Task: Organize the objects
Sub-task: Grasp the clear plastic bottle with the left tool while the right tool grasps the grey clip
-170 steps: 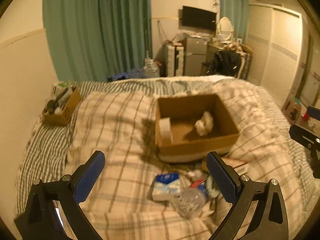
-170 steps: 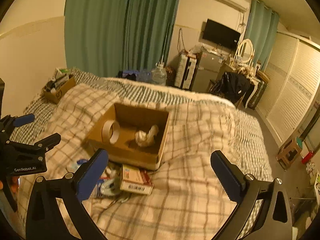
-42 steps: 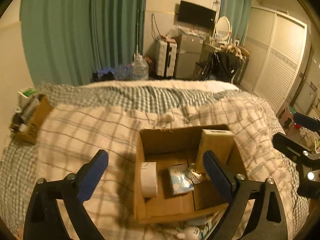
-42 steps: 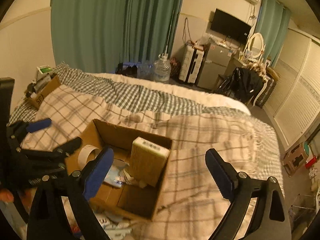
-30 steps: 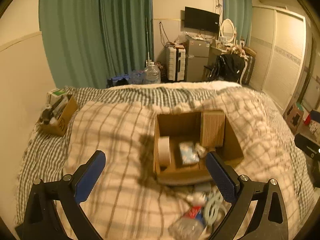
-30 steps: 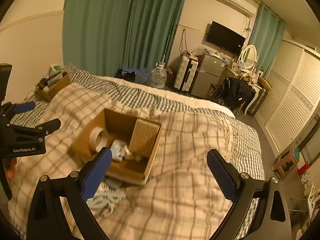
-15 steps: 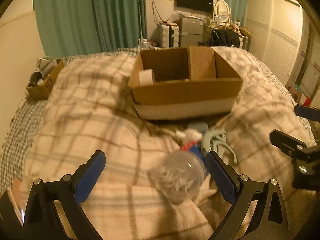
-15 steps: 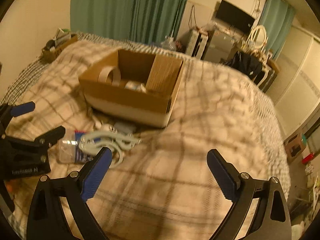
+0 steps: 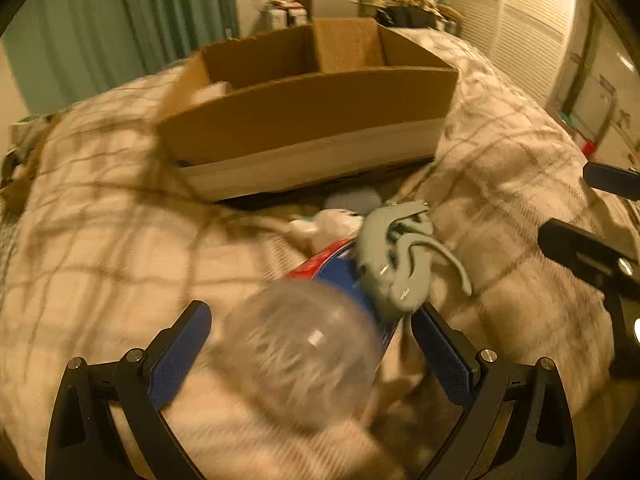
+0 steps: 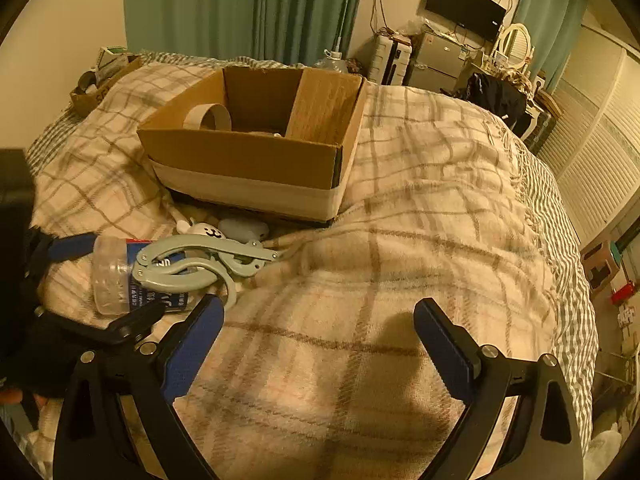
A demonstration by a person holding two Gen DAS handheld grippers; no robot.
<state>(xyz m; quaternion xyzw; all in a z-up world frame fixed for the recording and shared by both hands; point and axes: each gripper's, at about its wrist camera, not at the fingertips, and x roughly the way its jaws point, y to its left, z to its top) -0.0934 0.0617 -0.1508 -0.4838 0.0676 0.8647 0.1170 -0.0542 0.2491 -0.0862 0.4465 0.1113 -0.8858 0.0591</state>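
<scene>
left gripper (image 9: 310, 348): jaws spread wide, holding nothing, low over the blanket with the bottle's base sitting between the pads but, as far as the blur shows, not touched.
right gripper (image 10: 318, 340): also spread wide and empty, over bare plaid blanket (image 10: 420, 240) toward the bed's near edge.
plastic bottle (image 9: 304, 340): lies on its side on the blanket in front of the cardboard box (image 9: 312, 120), clear base toward the left gripper, blue-and-red label farther off.
long axis: runs roughly away from the left gripper toward the box, angled a little right, so the pads would close across its width.
grey clip hanger (image 9: 394, 256): rests on the bottle's label end; it may come along or slide off.
nearer arm: left, clearly; the bottle lies well to the left of the right gripper.
box: tape roll (image 10: 208, 117) and a flat carton inside, room left.
</scene>
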